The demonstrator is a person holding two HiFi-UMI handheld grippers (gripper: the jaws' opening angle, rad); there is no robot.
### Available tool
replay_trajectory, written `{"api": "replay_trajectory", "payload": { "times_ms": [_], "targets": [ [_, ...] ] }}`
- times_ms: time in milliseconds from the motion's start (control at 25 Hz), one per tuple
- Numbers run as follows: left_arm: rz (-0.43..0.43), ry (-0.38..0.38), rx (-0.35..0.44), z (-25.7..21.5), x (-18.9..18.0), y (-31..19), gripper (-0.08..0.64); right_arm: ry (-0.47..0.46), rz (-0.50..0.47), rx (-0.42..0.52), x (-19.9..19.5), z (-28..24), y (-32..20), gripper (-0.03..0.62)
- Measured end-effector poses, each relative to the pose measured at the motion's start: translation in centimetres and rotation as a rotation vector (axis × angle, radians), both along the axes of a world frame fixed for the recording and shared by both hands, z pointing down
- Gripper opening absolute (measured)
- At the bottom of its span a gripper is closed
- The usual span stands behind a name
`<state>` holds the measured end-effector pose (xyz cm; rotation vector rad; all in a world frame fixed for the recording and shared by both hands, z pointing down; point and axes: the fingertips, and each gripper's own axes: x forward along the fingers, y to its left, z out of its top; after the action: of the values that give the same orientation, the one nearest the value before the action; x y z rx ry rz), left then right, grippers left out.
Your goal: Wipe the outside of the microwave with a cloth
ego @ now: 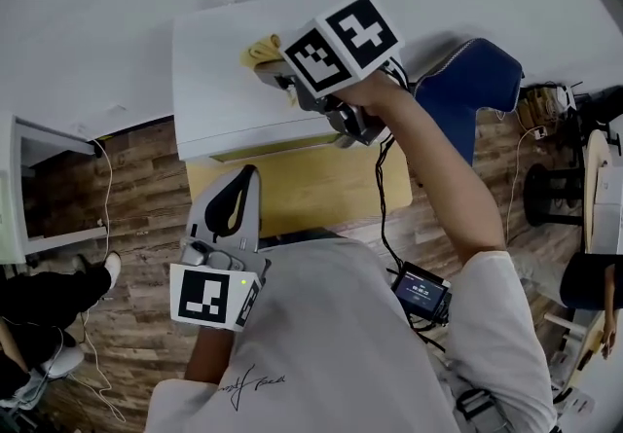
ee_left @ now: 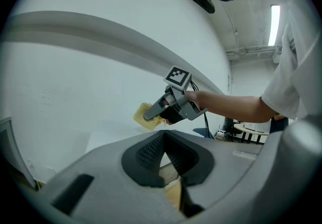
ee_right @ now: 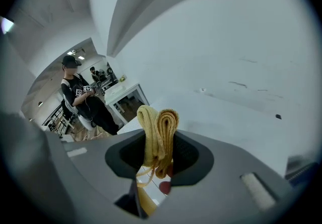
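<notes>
Wiping the microwave's top, mid-step.
Right tongs [ego: 270, 68] are clenching the yellow cloth [ego: 259, 52] against the microwave [ego: 216, 105] top, near its back edge. Left tongs [ego: 250, 174] are hanging closed and empty over the worktop [ego: 321, 190] near edge. The next move is probably calling for strokes toward the front edge, where the top is lying open.

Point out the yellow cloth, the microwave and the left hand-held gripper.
yellow cloth [ee_right: 158, 130], right gripper view, folded edge.
microwave [ego: 219, 81], head view, bare top.
left hand-held gripper [ee_left: 164, 136], left gripper view, closed jaw tips.
</notes>
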<state>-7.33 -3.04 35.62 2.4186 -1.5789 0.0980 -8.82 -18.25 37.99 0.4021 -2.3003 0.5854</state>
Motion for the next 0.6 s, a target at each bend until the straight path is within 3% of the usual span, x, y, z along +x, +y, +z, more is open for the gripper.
{"api": "replay_trajectory", "payload": {
  "times_ms": [320, 600],
  "targets": [
    [0.013, -0.022, -0.003, 0.0, 1.7, -0.4, -0.009, 0.038, 0.166, 0.029, 10.6, -0.3, -2.6, 0.124],
    [0.006, -0.015, -0.008, 0.4, 2.4, -0.3, -0.009, 0.121, 0.249, 0.019, 17.2, 1.6, -3.3, 0.124]
  ]
}}
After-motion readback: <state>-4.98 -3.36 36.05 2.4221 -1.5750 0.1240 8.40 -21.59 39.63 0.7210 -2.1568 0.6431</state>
